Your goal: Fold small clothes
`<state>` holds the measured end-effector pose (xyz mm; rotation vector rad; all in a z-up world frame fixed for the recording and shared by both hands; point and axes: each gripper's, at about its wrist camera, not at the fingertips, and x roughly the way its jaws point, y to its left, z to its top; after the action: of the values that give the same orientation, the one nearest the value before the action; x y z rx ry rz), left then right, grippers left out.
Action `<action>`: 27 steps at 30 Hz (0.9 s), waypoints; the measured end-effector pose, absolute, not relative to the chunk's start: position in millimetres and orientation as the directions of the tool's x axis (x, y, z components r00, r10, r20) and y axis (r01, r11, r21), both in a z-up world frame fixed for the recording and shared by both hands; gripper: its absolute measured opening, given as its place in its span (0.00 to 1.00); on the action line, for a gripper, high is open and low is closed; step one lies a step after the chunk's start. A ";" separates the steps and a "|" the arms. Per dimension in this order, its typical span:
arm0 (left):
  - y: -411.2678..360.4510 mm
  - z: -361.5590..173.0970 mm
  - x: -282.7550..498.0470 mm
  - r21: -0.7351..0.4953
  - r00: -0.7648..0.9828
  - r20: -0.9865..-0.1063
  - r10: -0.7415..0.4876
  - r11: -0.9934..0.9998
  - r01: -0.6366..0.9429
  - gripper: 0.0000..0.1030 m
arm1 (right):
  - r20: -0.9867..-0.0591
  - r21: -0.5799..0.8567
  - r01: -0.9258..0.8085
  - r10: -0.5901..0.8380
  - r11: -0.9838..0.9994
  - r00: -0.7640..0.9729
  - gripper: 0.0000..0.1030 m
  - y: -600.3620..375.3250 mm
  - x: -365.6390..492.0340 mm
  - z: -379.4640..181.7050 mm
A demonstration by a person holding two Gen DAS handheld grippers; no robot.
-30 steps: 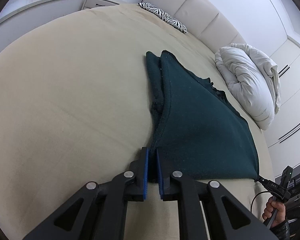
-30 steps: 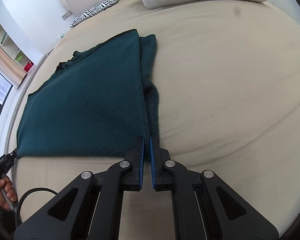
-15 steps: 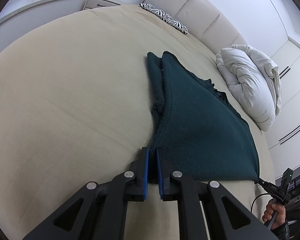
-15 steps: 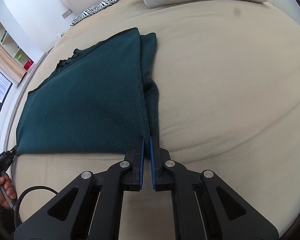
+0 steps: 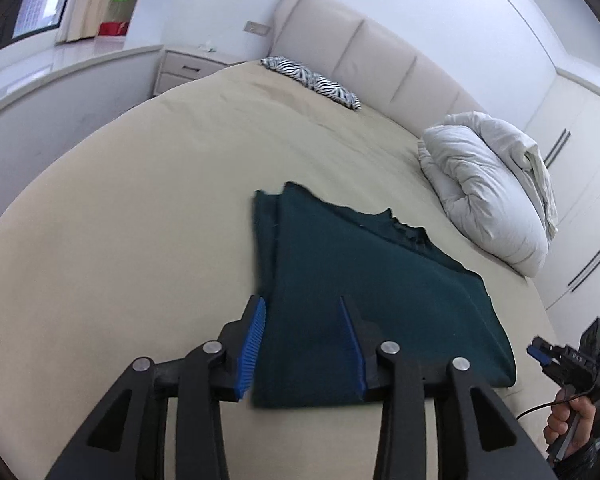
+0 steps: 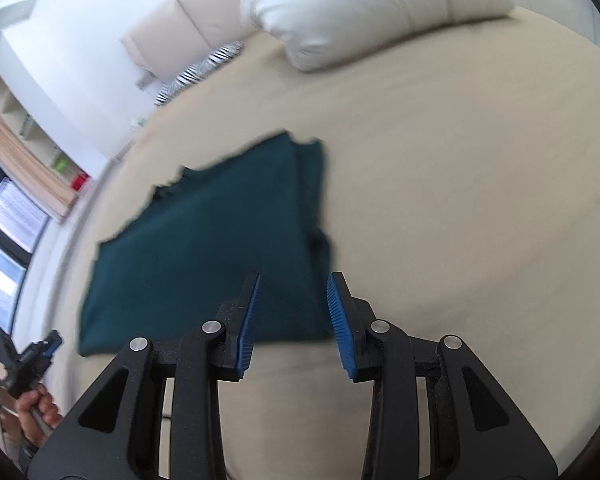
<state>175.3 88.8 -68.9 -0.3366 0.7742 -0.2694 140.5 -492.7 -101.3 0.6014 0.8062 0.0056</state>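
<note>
Item: dark green knitted garment [image 5: 380, 304], lying flat on the beige bed sheet [image 5: 140, 216], near edge
Progress: folded once into a rectangle, sleeve tucked along one side; further folds judged left
Long axis: across the bed, neckline edge toward the white rolled duvet [image 5: 484, 204]
Left gripper [image 5: 302, 344]: jaws opening, pinching nothing, above near corner
Right gripper [image 6: 292, 316]: jaws opening, clear of cloth

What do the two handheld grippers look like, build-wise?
Both match: the left gripper and right gripper have matte black angular linkage arms with triangular cutouts, silver round pivot pins, and fingers faced with ribbed blue pads. Seen from the left wrist camera, a thin black cable trails from the right gripper's handle.
</note>
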 end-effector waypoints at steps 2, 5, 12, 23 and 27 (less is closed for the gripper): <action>52.2 -66.3 193.8 -0.337 0.698 -0.615 -0.367 0.922 0.188 0.38 | -0.636 0.567 0.131 0.332 0.813 0.696 0.32 -467.2 171.8 -101.3; 10.6 -73.3 222.3 -0.243 0.703 -0.624 -0.341 0.940 0.240 0.38 | -0.595 0.631 0.030 0.459 0.775 0.660 0.32 -418.6 227.1 -115.5; -12.4 -109.5 288.8 -0.123 0.678 -0.699 -0.227 0.972 0.198 0.38 | -0.562 0.734 0.053 0.561 0.677 0.607 0.32 -385.5 304.8 -166.8; 13.0 -137.3 303.6 -0.185 0.677 -0.700 -0.229 0.973 0.137 0.39 | -0.349 0.883 0.164 0.379 0.441 0.857 0.12 -525.1 242.4 -212.6; 21.9 -133.1 303.6 -0.225 0.672 -0.699 -0.245 0.967 0.118 0.39 | -0.448 0.831 0.322 0.200 0.454 0.872 0.09 -554.4 202.0 -213.3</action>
<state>303.6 21.9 -133.1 -0.1658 0.8087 -0.2053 202.0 -554.4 -213.3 1.1116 0.5345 -0.0802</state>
